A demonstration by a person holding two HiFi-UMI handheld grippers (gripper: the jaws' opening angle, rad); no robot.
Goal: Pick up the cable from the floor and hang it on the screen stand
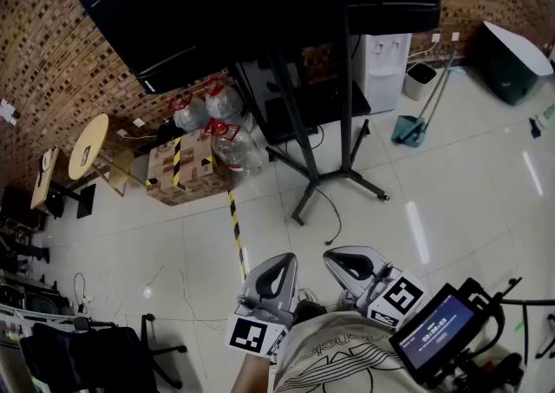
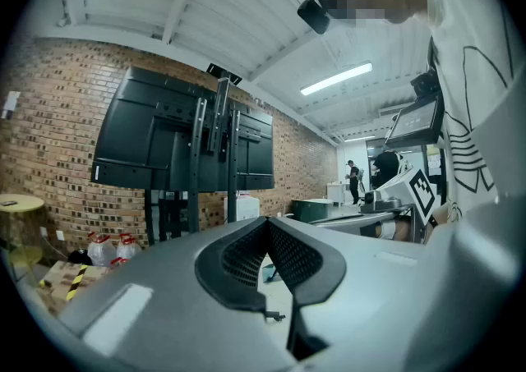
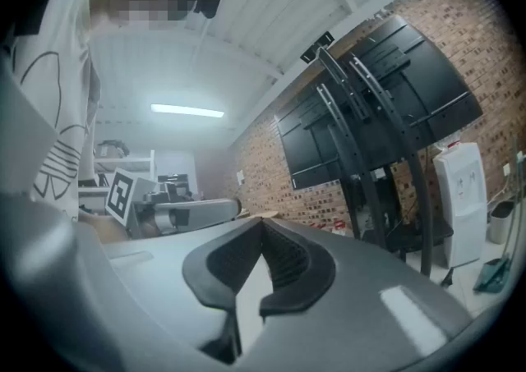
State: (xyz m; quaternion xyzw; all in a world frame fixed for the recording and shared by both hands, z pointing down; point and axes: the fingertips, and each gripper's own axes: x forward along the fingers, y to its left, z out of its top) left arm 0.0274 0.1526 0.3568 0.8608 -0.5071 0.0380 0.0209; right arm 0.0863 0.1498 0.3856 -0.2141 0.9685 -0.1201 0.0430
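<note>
Cable (image 1: pixel 339 219): thin black curve, glossy floor (image 1: pixel 451 192)

The floor (image 1: pixel 451 192) is seen as glossy, smooth tile. The wall (image 1: pixel 52 62) is built of rough brick. The stand (image 1: pixel 347 122) is matt black metal. The box (image 1: pixel 195 170) is cardboard, and the bottles (image 1: pixel 227 103) are clear plastic.

From here I count two tongs, the left tongs (image 1: pixel 279 259) and the right tongs (image 1: pixel 347 254). I also count one cable (image 1: pixel 333 219), one screen stand (image 1: pixel 345 122), three water jugs (image 1: pixel 224 101), one cardboard box (image 1: pixel 178 166), one water dispenser (image 1: pixel 382 66), one small bin (image 1: pixel 420 81) and one dustpan (image 1: pixel 406 129).
</note>
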